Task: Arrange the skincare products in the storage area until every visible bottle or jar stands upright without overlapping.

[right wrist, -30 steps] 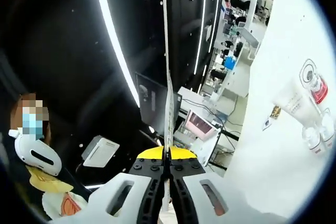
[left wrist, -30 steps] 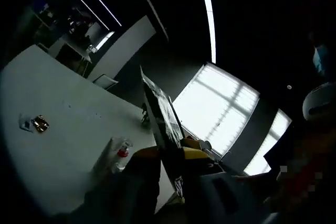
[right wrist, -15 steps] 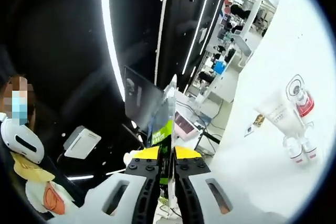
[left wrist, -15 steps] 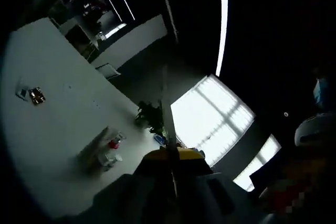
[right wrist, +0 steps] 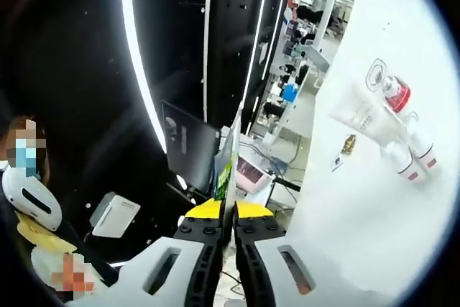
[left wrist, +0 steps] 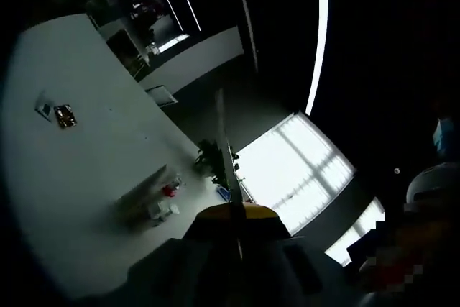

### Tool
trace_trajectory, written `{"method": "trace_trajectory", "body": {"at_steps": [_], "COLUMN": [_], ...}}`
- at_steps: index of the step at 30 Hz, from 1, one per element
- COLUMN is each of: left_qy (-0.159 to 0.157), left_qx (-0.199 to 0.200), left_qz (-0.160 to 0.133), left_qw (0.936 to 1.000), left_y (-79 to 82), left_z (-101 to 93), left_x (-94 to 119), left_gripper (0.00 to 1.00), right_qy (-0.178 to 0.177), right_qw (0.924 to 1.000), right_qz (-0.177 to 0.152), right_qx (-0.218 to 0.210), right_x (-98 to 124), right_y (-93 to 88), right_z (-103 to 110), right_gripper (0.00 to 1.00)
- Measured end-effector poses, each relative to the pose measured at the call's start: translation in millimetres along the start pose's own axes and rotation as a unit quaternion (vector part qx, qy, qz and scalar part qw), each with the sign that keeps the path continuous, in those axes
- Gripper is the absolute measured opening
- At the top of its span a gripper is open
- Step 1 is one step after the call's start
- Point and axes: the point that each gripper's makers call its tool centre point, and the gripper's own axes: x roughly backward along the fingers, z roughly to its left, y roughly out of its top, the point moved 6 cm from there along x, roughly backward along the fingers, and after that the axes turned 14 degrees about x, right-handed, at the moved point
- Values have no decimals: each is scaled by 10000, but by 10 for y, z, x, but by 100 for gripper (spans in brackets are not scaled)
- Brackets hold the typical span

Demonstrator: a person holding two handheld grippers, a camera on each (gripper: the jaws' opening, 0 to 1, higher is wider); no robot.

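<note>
Left gripper view: the left gripper is clamped on a thin card, edge-on. The skincare products lie clustered mid-table.

Right gripper view: the right gripper pinches a card too. A tube, red-capped bottle and small bottles lie together on the table.

On the white table, the skincare products sit close together in one group. A white tube lies beside a clear bottle with a red cap. Two small white bottles are just beside the tube. In the left gripper view the group is dim and small.
</note>
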Motion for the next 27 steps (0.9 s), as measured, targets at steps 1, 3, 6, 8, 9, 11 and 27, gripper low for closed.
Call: {"method": "trace_trajectory", "body": {"at_steps": [1,3,6,8,9,11,27], "left_qy": [68,340,852,1062,1162,1137,1113], "left_qx": [-7,-96,-395,-611,-720,-694,-659], "left_qz": [21,82,273,431,504,484,707], "left_qw": [10000,9993,9952,9915,9893,9899,9891], "left_y": [-12,-38,-67,-85,-92,-81,-76], "left_z": [27,104,228,267,286,283,449], "left_x": [7,27,52,49,47,15,-63], "left_gripper": [0,0,0,0,0,0,0], "right_qy": [-33,-357,-594,-834,-822,-811,-1025], "right_qw": [10000,9982,9949,9896,9891,9903,9782], "right_qz": [19,232,496,687,726,682,954], "right_qx": [41,413,645,948,982,903,1536], "right_x": [6,27,38,52,51,54,153], "right_y": [-15,-65,-118,-137,-142,-138,-193], "right_z": [-4,-60,-102,-147,-145,-145,-356], "right_gripper": [3,2,2,2,2,1,8]}}
